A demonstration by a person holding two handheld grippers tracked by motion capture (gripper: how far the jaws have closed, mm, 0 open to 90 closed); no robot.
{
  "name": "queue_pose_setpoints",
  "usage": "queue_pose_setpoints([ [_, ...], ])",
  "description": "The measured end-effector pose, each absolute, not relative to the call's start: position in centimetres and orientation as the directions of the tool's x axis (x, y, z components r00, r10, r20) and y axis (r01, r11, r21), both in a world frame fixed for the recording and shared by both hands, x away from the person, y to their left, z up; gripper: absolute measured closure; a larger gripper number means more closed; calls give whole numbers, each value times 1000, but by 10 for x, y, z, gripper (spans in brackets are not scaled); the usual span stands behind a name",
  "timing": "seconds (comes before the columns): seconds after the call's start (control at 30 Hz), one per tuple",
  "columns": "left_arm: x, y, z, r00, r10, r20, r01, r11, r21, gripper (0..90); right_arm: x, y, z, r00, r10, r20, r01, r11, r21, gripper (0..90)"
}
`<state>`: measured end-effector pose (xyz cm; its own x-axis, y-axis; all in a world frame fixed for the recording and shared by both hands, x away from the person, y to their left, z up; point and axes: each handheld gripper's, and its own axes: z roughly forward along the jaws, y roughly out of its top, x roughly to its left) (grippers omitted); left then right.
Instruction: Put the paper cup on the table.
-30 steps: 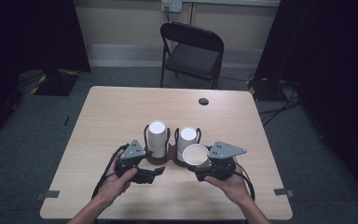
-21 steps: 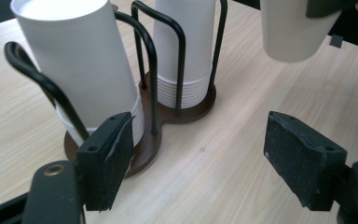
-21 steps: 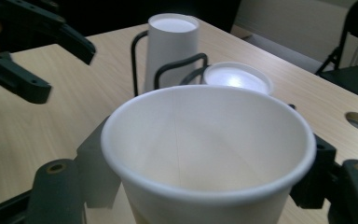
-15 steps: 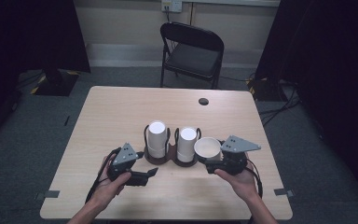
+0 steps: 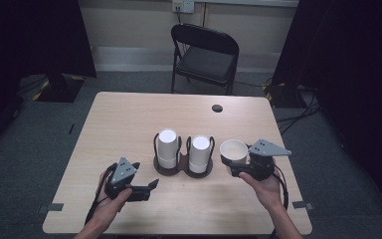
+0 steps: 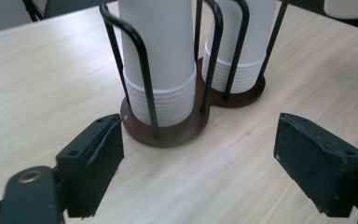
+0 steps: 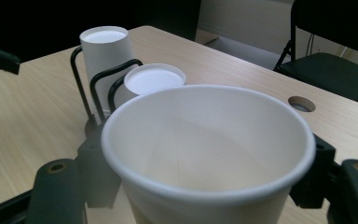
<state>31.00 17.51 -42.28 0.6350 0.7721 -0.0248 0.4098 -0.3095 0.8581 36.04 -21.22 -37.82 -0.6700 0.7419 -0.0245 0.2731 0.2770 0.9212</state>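
Since the earlier frame the right claw (image 5: 233,163) has carried its paper cup (image 5: 234,150) rightward, clear of the cup rack (image 5: 181,168), while the left claw (image 5: 151,186) drew back left and nearer, its jaws just opening, nothing between them. The right clamps the upright cup. Two cup stacks (image 5: 168,148) stand mid-bench (image 5: 129,119).

The tabletop (image 5: 129,124) was evenly lit against dark surroundings; the near cup (image 7: 209,154) and jaws at the right hand-held gripper (image 7: 186,186) looked soft.
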Motion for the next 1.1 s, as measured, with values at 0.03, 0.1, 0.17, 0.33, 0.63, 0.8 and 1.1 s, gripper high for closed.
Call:
queue_pose_setpoints([
  [0.03,309,175,-424,636,771,-22,407,-311,859,160,362,-214,-379,-662,749,-23,276,273,921,265],
  [0.1,307,174,-425,646,763,-8,396,-326,859,159,367,-219,-382,-634,774,-9,296,253,921,264],
  [0.17,306,174,-425,645,764,-2,392,-328,859,158,369,-221,-383,-627,779,-1,300,243,923,264],
  [0.33,305,173,-427,632,775,-9,401,-317,860,158,383,-225,-389,-585,811,11,316,215,924,264],
  [0.63,304,174,-430,632,775,-6,402,-322,857,157,415,-219,-395,-540,842,19,332,193,923,263],
  [0.8,304,175,-430,627,779,-13,406,-313,859,159,430,-218,-398,-525,850,31,346,180,921,262],
  [1.1,303,177,-429,622,783,-13,406,-307,861,164,460,-213,-415,-492,869,56,377,154,913,255],
])
